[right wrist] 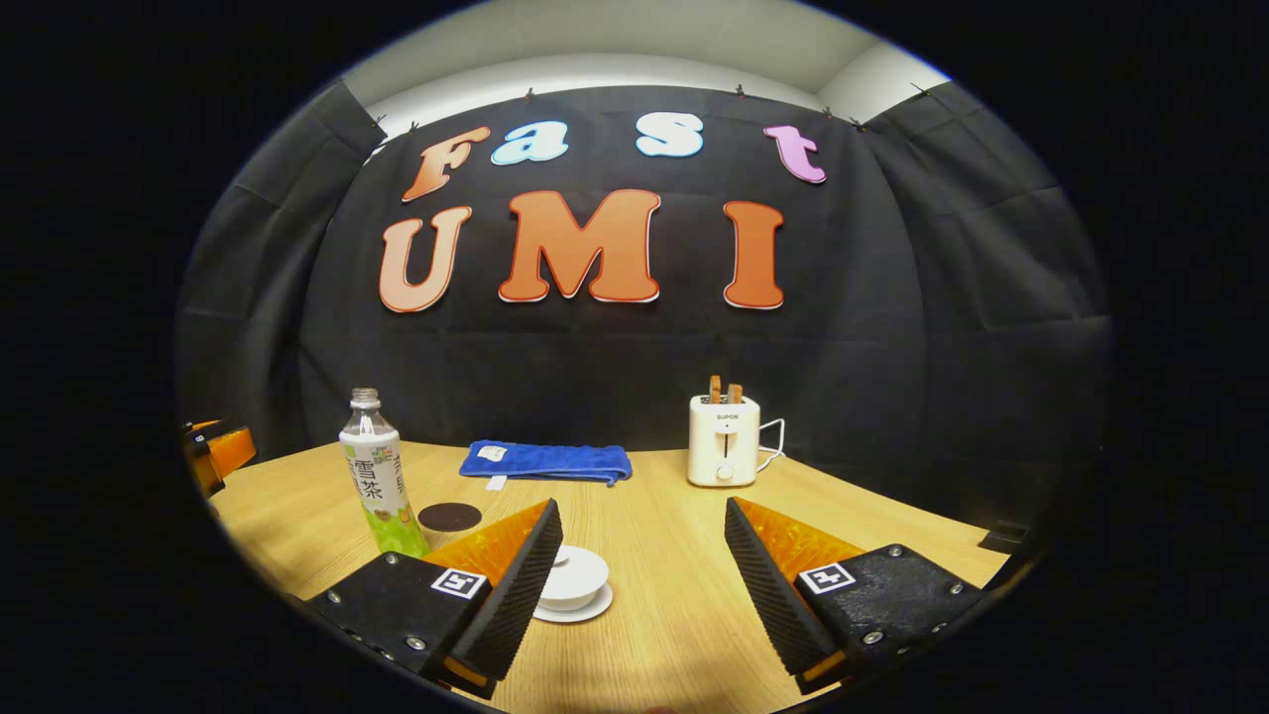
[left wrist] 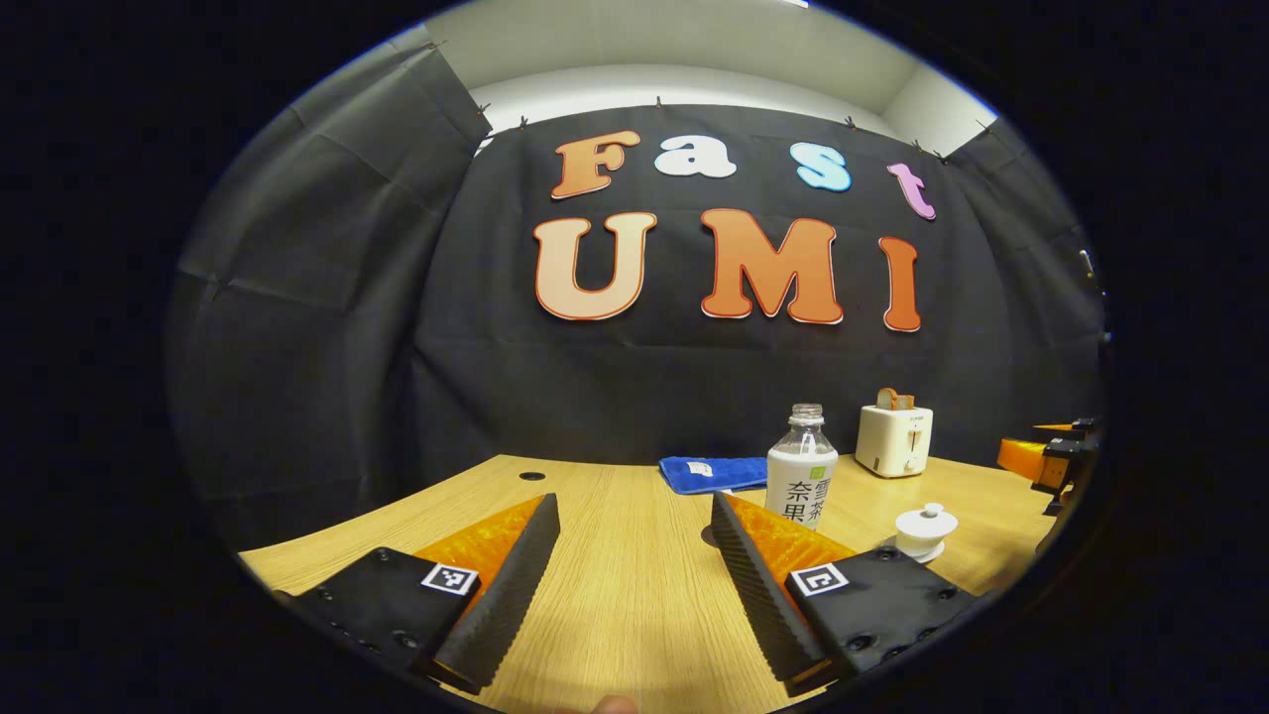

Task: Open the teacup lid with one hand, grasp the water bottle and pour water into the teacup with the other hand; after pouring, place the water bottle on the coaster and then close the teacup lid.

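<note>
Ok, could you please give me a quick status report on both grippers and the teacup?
Left hand-held gripper open, empty. Right hand-held gripper open, empty. White lidded porcelain teacup untouched, lid on. Clear plastic water bottle upright beside dark round coaster.

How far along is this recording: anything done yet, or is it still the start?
Nothing looks done. The teacup has its lid on, and the water bottle stands upright on the table beside the bare coaster. Nothing is in hand: the left hand-held gripper and right hand-held gripper are open and empty. All steps remain.
</note>
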A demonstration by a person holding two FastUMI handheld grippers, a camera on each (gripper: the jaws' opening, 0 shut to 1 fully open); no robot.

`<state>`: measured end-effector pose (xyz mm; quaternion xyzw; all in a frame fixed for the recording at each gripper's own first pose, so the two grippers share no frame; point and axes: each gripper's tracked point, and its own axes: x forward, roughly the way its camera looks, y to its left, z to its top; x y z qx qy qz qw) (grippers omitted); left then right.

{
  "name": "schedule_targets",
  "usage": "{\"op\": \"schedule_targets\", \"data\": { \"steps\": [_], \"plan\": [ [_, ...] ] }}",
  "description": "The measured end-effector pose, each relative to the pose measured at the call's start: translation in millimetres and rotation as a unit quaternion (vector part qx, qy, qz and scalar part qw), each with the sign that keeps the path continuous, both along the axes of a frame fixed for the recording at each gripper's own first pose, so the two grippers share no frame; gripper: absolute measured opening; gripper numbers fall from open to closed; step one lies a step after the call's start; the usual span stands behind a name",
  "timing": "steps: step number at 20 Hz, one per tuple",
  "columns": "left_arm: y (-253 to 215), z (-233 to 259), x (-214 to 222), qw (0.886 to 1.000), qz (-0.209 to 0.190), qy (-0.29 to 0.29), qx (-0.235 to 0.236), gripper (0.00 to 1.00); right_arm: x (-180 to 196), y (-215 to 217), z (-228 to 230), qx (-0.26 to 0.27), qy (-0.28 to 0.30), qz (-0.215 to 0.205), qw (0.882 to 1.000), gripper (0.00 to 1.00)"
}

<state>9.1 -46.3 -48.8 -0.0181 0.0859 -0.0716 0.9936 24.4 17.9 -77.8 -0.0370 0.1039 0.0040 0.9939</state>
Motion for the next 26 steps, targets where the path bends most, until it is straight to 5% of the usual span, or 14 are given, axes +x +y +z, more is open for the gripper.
{"op": "schedule_targets", "data": {
  "steps": [11,24,26],
  "plan": [
    [3.4,-14.3,1.6,1.000,0.000,0.020,0.012,0.98,39.5,46.6,-53.0,0.002,0.093,0.042,0.995,0.98],
    [10.1,-26.2,1.5,0.999,0.008,0.034,0.005,0.98,55.2,60.0,-85.9,-0.029,0.156,0.055,0.986,0.60],
    [10.7,-25.5,1.2,0.999,0.008,0.035,0.004,0.98,55.8,60.3,-87.9,-0.030,0.162,0.057,0.985,0.60]
  ]
}}
